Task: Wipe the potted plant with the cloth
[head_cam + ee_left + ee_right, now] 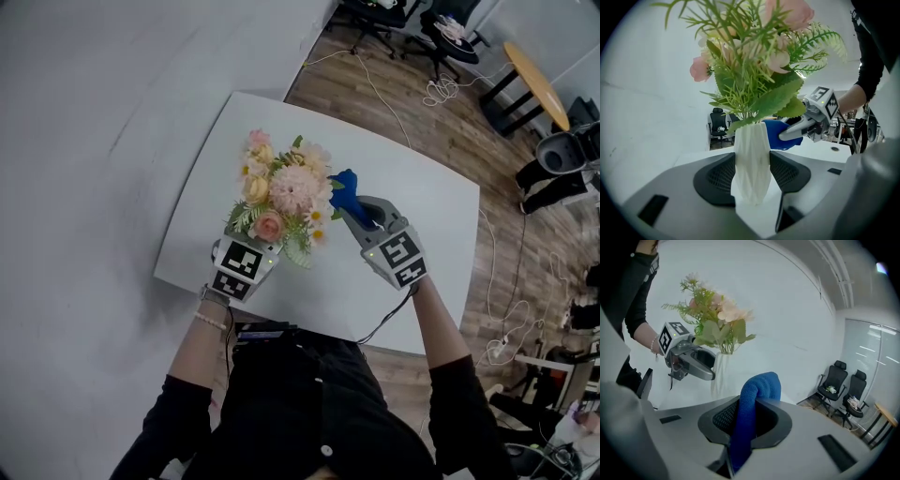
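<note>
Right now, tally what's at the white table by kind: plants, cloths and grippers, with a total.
potted plant: 1
blue cloth: 1
grippers: 2, the left gripper and the right gripper
Total: 4

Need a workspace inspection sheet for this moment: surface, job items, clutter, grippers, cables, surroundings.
Surface: white rectangular table, bare apart from the job's things.
Job's things: white ribbed vase holding pink and cream artificial flowers; blue terry cloth held up beside the flowers.
Clutter: nothing seen.
Grippers: left gripper shut on the white ribbed vase, a pad on each side; right gripper shut on the blue terry cloth.
Cables: black cable trailing from the right gripper over the table's near edge; white cables loose on the floor.
Surroundings: wood-plank floor, black office chairs beyond the table.
</note>
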### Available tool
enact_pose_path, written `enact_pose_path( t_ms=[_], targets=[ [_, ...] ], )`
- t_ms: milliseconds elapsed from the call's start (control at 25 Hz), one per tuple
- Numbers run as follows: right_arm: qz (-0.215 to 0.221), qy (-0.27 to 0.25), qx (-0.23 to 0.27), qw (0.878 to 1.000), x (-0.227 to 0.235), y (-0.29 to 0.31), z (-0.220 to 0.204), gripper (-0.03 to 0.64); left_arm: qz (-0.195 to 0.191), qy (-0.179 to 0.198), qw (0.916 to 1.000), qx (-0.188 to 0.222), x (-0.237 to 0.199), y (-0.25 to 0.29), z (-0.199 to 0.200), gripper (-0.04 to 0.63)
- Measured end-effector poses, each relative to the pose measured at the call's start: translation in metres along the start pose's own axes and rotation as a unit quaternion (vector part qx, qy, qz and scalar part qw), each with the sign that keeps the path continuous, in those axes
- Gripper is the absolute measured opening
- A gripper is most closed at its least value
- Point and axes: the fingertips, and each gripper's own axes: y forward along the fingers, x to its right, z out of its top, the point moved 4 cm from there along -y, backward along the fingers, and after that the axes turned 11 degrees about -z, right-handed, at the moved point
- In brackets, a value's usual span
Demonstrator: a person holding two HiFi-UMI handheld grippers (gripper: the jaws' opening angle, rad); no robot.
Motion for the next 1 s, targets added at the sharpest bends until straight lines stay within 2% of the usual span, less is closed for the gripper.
enact_pose_path(
  t_ms=[200,360,480,640,800,1000],
  targets=[
    [0.065,-0.016,0.022,0.998,0.013,0.032,0.01,0.078,-0.051,0.011,0.9986,-0.006,-0.006,0.001,-0.012,0.239],
    [0.108,-0.02,0.026,0.994,0.022,0.046,0.025,0.078,-0.098,0.027,0.9948,-0.012,-0.009,-0.002,-0.002,0.239],
    [0.134,-0.027,0.027,0.99,0.026,0.05,0.033,0.078,-0.134,0.035,0.9903,-0.015,-0.011,-0.002,0.003,0.239],
    [0.162,-0.02,0.027,0.986,0.019,0.062,0.034,0.078,-0.192,0.051,0.9798,-0.023,-0.016,-0.003,-0.004,0.238],
    [0.209,-0.037,0.031,0.977,0.006,0.072,0.038,0.078,-0.225,0.056,0.9722,-0.033,-0.028,-0.003,-0.007,0.238],
    [0.274,-0.049,0.012,0.961,-0.017,0.073,0.039,0.078,-0.256,0.062,0.9644,-0.026,-0.03,-0.005,-0.004,0.238]
  ],
)
